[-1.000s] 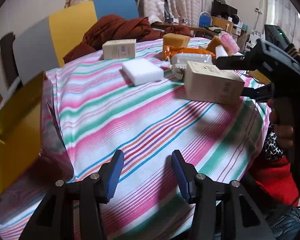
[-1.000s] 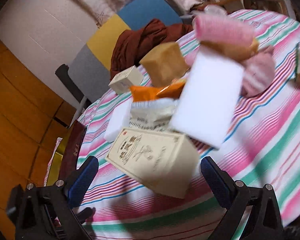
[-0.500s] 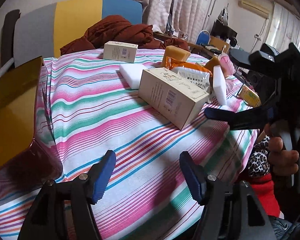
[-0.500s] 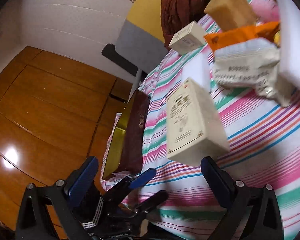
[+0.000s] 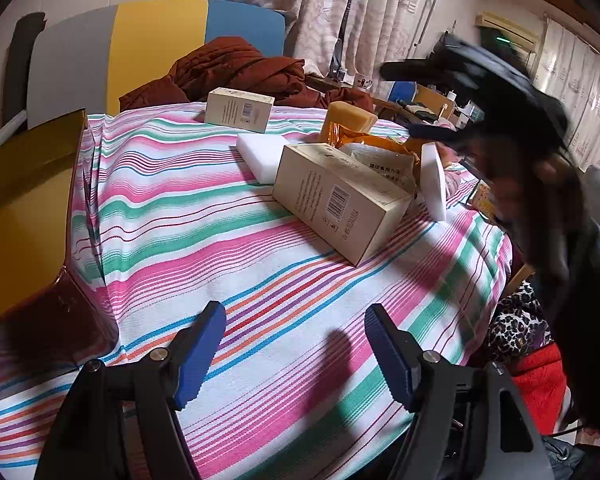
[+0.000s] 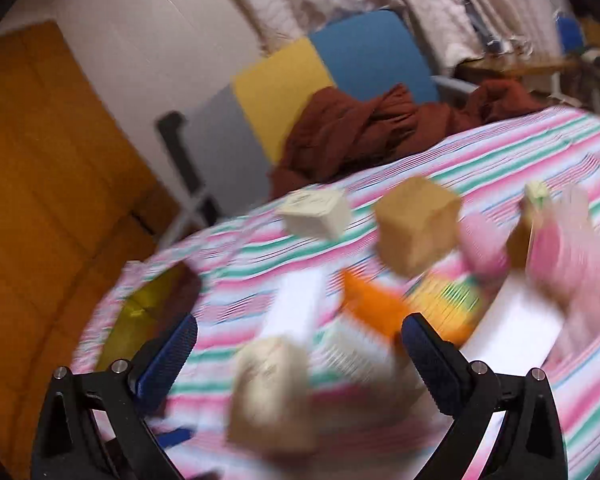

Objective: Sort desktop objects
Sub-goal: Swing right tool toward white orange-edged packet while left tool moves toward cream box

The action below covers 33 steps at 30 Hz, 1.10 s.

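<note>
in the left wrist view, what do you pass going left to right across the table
gold box → small cream box → white sponge → large cream box → upright white sponge

Open cloth ahead of my left jaws, clutter beyond.

The striped tablecloth (image 5: 188, 240) is lying bare at the near edge; the beige box (image 5: 340, 200) is blocking the middle, the gold tray (image 5: 20, 200) is crowding the left edge.

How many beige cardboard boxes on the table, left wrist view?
2. The large box lies mid-table, nearest the camera; the small box sits at the far edge by the brown cloth. The clutter behind could hide more.
</note>
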Motion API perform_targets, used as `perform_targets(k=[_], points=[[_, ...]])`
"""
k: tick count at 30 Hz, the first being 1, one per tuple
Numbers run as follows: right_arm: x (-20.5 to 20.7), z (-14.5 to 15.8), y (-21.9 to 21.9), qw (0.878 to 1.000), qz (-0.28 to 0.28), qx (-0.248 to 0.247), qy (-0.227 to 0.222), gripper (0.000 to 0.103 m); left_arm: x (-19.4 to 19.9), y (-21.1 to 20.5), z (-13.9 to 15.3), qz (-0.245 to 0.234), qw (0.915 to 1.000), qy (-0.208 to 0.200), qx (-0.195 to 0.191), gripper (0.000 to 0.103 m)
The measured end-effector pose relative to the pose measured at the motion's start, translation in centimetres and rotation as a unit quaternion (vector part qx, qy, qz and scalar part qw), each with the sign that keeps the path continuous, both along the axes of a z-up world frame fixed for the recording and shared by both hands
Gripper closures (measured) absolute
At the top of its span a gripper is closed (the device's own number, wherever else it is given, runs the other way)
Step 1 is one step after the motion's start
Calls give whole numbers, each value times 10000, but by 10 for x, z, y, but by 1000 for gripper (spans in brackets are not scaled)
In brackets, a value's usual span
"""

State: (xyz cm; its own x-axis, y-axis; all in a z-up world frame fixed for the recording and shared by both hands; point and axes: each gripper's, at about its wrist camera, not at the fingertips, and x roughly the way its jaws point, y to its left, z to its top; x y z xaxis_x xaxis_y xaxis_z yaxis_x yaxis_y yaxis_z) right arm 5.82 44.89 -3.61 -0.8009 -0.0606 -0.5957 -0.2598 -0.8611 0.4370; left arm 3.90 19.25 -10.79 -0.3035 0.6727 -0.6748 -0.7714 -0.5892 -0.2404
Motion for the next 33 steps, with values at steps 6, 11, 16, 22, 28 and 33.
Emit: perform_targets(k=[6,11,16,22,28,33], points=[[-40,-20,22,9960,-221,22,-861,0,-2,-4,0,-37,9998,-99,159,30],[-25,-16,-1,9958,332,-322,-788,0,-6,-8,0,-44,9990,-263,357,30],[1,-6,-19,9921,718,-994,-246,0,-10,-12,-1,-50,9974,-435,581,30],[36,-12,-21,9921,562,-1105,195,0,-10,-11,-1,-3,9972,-447,601,30],[48,-44,-29,9753,973,-1966,248,0,-9,-11,-1,45,9971,-451,609,30],[31,-63,-43,9569,1231,-2614,307,0,-7,-11,-1,56,9978,-379,539,30]])
